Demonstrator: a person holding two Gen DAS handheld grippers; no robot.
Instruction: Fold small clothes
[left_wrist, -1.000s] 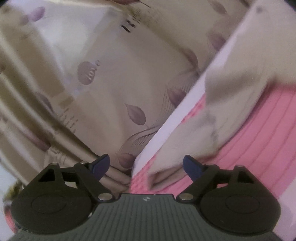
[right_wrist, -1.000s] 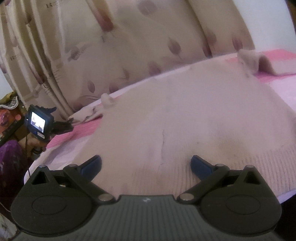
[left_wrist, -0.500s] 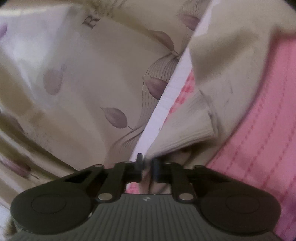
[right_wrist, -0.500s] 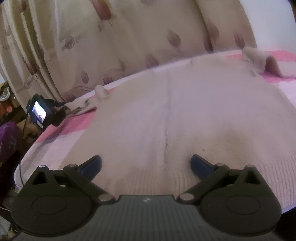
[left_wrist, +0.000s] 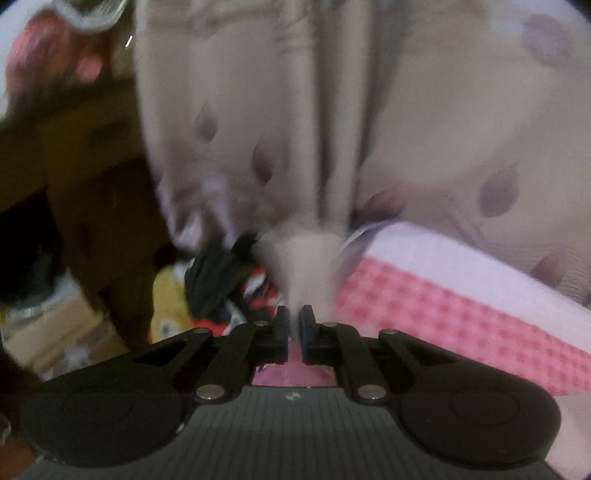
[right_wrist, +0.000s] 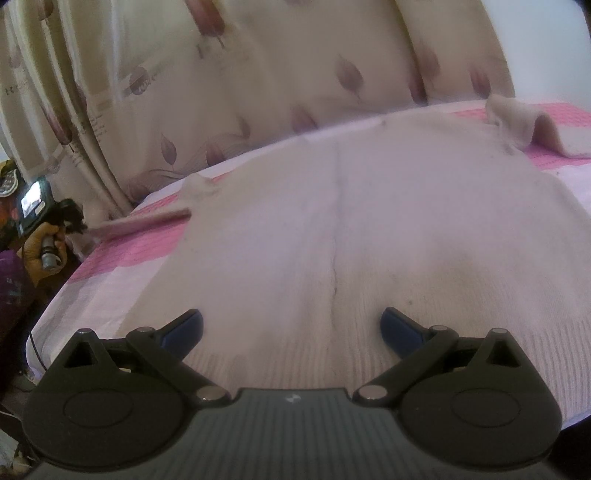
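A cream knit sweater (right_wrist: 351, 236) lies spread flat on the pink-and-white bed cover (right_wrist: 140, 247). Its right sleeve (right_wrist: 517, 122) is bunched at the far right. Its left sleeve (right_wrist: 147, 221) is pulled out taut toward the left. My left gripper (left_wrist: 293, 326) is shut on the sleeve cuff (left_wrist: 306, 266) and holds it off the bed's edge; it also shows in the right wrist view (right_wrist: 70, 218). My right gripper (right_wrist: 291, 328) is open and empty above the ribbed hem (right_wrist: 406, 354).
A beige curtain with purple leaves (right_wrist: 258, 74) hangs behind the bed. Left of the bed are a brown wooden cabinet (left_wrist: 74, 166) and cluttered toys and boxes on the floor (left_wrist: 207, 295). The bed's near-left edge (right_wrist: 55, 306) drops off.
The left gripper shut on the sleeve cuff and has pulled it out leftward past the bed's edge, stretching the sleeve. The right gripper stayed open over the hem, shifting slightly.
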